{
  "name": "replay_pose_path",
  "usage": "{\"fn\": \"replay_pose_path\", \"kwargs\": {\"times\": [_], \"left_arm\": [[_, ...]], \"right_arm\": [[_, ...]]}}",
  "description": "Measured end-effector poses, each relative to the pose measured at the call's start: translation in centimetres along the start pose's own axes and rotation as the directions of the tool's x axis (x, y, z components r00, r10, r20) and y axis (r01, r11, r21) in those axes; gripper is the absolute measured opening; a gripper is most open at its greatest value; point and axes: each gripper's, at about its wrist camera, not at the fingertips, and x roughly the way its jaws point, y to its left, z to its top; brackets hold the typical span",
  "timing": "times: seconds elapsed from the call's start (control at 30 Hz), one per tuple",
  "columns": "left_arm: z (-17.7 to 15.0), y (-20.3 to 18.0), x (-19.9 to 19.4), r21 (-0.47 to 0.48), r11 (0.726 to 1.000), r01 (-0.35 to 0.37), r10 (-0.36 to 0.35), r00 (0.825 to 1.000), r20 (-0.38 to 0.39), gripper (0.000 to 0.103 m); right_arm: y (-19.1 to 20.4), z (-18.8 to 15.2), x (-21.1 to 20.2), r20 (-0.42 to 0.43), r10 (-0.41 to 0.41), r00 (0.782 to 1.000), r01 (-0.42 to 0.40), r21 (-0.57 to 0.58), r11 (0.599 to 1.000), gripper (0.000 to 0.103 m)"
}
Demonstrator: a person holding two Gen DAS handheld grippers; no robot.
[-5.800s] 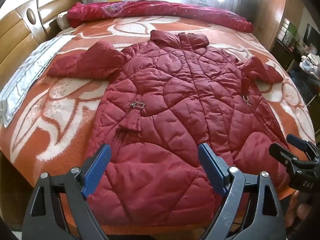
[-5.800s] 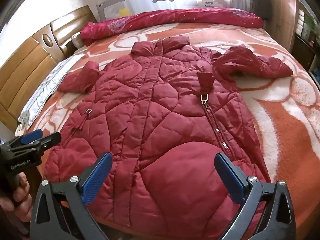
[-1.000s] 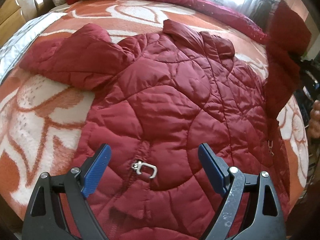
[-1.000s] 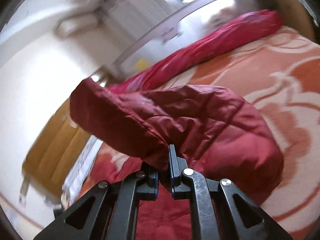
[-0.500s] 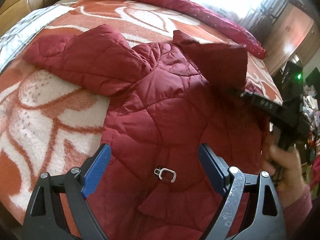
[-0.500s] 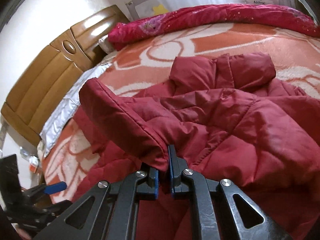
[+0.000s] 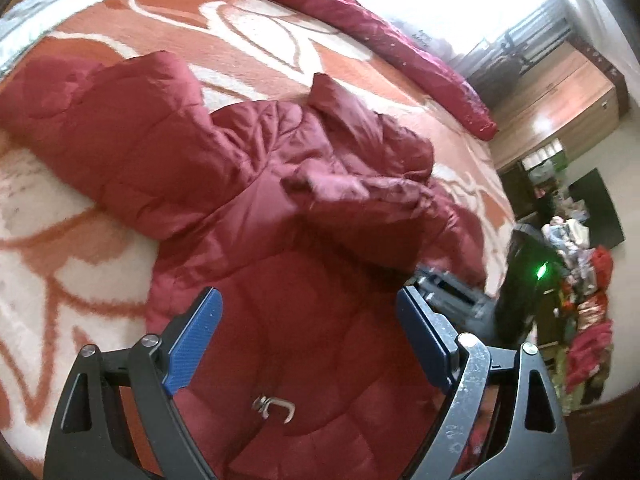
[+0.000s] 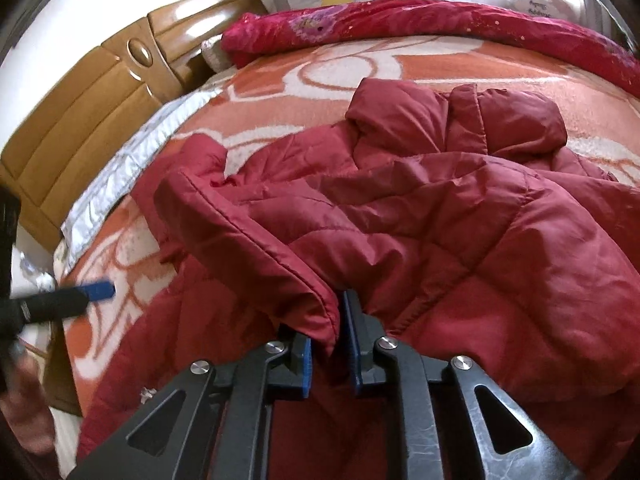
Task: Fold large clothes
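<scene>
Left wrist view: the left tool (image 7: 306, 338) hangs with its jaws wide apart above the red jacket (image 7: 256, 200), which lies on the bed (image 7: 60, 260); a sleeve (image 7: 360, 196) is folded across the chest.

Right wrist view: the right tool (image 8: 327, 354) has its blue pads nearly together, pinching the sleeve cuff (image 8: 256, 248) over the jacket's front. The wooden headboard (image 8: 92, 100) stands far left.
</scene>
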Motion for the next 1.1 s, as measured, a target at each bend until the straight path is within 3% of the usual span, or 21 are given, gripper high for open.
{"fn": "replay_pose_path", "kwargs": {"times": [0.3, 0.37, 0.43, 0.57, 0.77, 0.83, 0.87, 0.9, 1.0, 1.1], "left_arm": [[2.5, 1.5, 0.6, -0.073, 0.995, 0.062, -0.064, 0.998, -0.019, 0.09], [3.0, 1.9, 1.0, -0.085, 0.994, 0.066, -0.069, 0.997, -0.029, 0.09], [3.4, 2.2, 1.8, -0.092, 0.993, 0.072, -0.076, 0.996, -0.047, 0.09], [3.6, 2.3, 3.5, -0.106, 0.99, 0.096, -0.106, 0.99, -0.093, 0.09], [3.0, 1.0, 8.0, -0.076, 0.992, 0.102, -0.114, 0.977, -0.181, 0.089], [2.7, 0.4, 8.9, -0.031, 0.995, 0.092, -0.097, 0.979, -0.179, 0.076], [2.5, 0.1, 9.0, -0.004, 0.996, 0.086, -0.085, 0.979, -0.183, 0.05], [2.4, -0.3, 9.4, 0.026, 0.997, 0.072, -0.066, 0.978, -0.2, 0.034], [2.3, -1.2, 8.4, 0.092, 0.993, 0.068, -0.049, 0.98, -0.191, 0.017], [3.2, -2.8, 5.4, 0.209, 0.978, 0.028, -0.002, 0.993, -0.122, 0.016]], "right_arm": [[0.8, -0.2, 0.1, 0.004, -0.058, 0.998, 0.058, -0.062, 0.996, 0.03], [1.1, -0.3, 0.0, 0.01, -0.047, 0.999, 0.048, -0.078, 0.996, 0.061], [1.5, -0.7, -0.6, 0.034, -0.024, 0.999, 0.027, -0.1, 0.995, 0.071], [2.2, -1.3, -1.1, 0.019, -0.02, 1.0, 0.022, -0.14, 0.99, 0.071], [-0.1, -2.7, -3.4, 0.017, 0.004, 1.0, -0.003, -0.051, 0.999, 0.071], [-1.6, -3.2, -4.7, 0.026, 0.01, 1.0, -0.01, 0.0, 1.0, 0.071], [-2.5, -3.6, -5.7, 0.04, 0.01, 0.999, -0.011, 0.03, 0.999, 0.071], [-3.2, -3.8, -6.4, 0.051, 0.006, 0.999, -0.009, 0.048, 0.999, 0.071], [-5.9, -4.6, -9.1, 0.112, -0.009, 0.994, -0.005, 0.116, 0.993, 0.071], [-8.6, -5.0, -11.5, 0.165, -0.054, 0.985, 0.024, 0.175, 0.984, 0.071]]}}
